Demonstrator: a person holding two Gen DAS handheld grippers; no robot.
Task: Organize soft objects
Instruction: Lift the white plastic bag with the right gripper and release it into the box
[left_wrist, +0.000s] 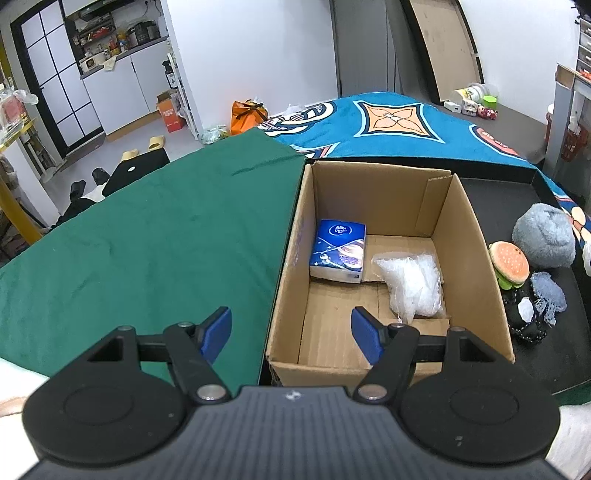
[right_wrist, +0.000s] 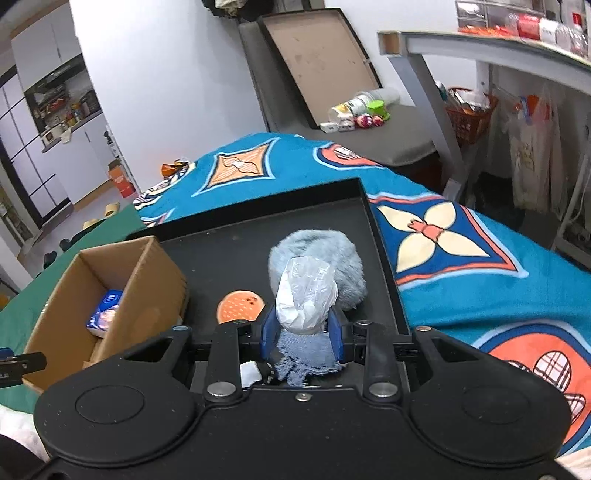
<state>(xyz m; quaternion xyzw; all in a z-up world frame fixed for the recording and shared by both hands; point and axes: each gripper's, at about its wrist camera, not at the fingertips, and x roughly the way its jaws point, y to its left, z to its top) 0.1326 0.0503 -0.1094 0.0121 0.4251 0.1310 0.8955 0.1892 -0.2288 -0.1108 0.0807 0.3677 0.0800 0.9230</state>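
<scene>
Inside open brown cardboard box (left_wrist: 384, 258), left view alone showed blue tissue pack (left_wrist: 338, 250) at 11 o'clock on floor, crumpled clear plastic bag (left_wrist: 412, 284) at 3 o'clock. Left gripper (left_wrist: 291, 334) hovered over near wall, jaws wide, empty. Right view alone showed right gripper (right_wrist: 304, 330) pinched shut on white plastic-wrapped bundle (right_wrist: 304, 295) above black tray (right_wrist: 229, 254); fluffy grey plush ball (right_wrist: 332, 251) at 12 o'clock behind, burger plush (right_wrist: 240, 306) at 9 o'clock. Box stood at tray's 9 o'clock; tray floor beyond plush bare to raised rim.
</scene>
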